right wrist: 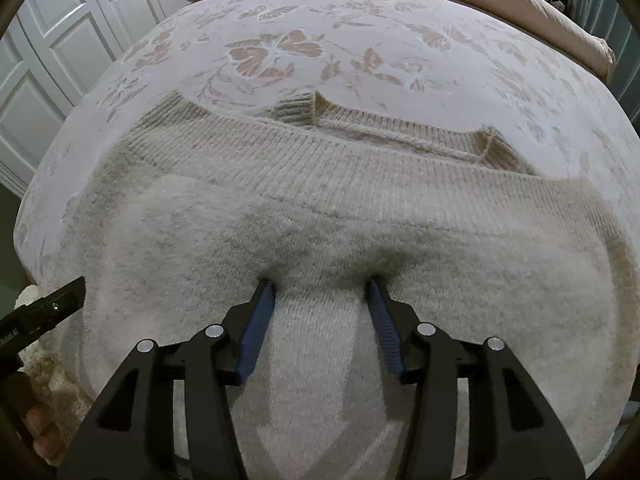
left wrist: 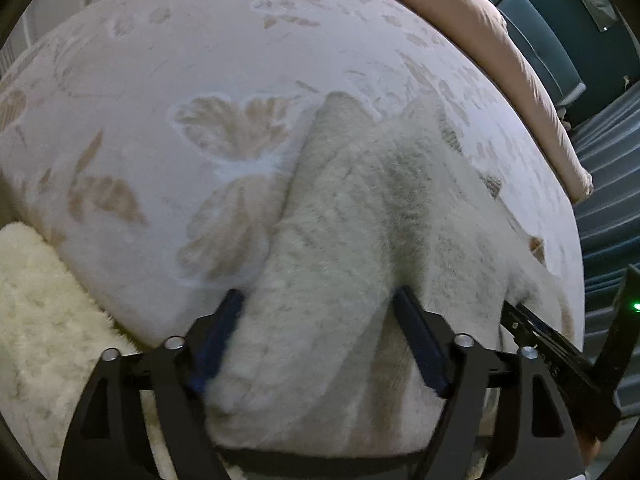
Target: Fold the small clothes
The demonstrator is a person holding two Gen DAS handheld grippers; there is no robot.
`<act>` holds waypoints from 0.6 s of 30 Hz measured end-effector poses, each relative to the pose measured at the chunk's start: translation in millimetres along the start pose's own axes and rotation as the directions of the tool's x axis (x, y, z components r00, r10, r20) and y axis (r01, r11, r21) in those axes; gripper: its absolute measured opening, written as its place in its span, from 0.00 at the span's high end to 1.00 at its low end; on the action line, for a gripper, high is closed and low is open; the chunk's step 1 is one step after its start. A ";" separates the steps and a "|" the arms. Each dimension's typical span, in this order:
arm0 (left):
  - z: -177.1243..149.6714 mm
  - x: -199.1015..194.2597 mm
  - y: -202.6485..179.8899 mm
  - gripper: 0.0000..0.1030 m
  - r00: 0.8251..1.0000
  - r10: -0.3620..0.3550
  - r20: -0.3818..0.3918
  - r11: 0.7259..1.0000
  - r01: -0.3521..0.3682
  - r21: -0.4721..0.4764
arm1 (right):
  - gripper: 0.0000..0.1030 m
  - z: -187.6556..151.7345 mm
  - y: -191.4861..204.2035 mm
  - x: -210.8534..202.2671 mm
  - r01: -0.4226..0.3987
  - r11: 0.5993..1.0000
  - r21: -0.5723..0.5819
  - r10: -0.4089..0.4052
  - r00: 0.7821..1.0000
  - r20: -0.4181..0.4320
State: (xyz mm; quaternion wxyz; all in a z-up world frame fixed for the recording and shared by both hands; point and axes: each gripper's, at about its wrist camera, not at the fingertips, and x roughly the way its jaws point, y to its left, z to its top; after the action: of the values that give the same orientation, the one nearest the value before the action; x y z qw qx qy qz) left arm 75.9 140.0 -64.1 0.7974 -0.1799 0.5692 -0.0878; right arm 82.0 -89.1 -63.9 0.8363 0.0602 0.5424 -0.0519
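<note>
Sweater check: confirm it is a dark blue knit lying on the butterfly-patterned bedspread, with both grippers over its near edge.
Wrong on colour only. The sweater is a cream, off-white knit, not dark blue, as the right wrist view shows. It does lie on the butterfly-patterned bedspread, with the right gripper and left gripper over its near edge.

Sweater [right wrist: 320, 208] near hem cut off by frame btm, L-wrist view blurred.
</note>
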 end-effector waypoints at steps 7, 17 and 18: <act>8.2 -17.0 -24.0 0.85 0.999 -0.051 0.011 0.992 0.049 0.112 | 0.52 -1.6 -8.2 -7.3 -0.042 0.999 0.034 0.041 0.999 0.029; -27.1 -91.7 -177.3 0.90 0.957 -0.277 0.085 0.869 0.212 0.448 | 0.47 -55.1 -91.2 -78.5 -0.157 0.957 0.243 0.124 0.981 0.148; -33.8 -90.9 -194.9 0.90 0.951 -0.301 0.065 0.845 0.235 0.480 | 0.47 -61.9 -103.4 -84.2 -0.149 0.952 0.266 0.110 0.982 0.155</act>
State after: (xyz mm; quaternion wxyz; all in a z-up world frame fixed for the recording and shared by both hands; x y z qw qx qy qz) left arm 26.2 -14.3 81.3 0.8342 -0.0663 0.4440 -0.3202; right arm -23.7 -179.7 -16.6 0.8570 0.2081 0.4654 -0.0759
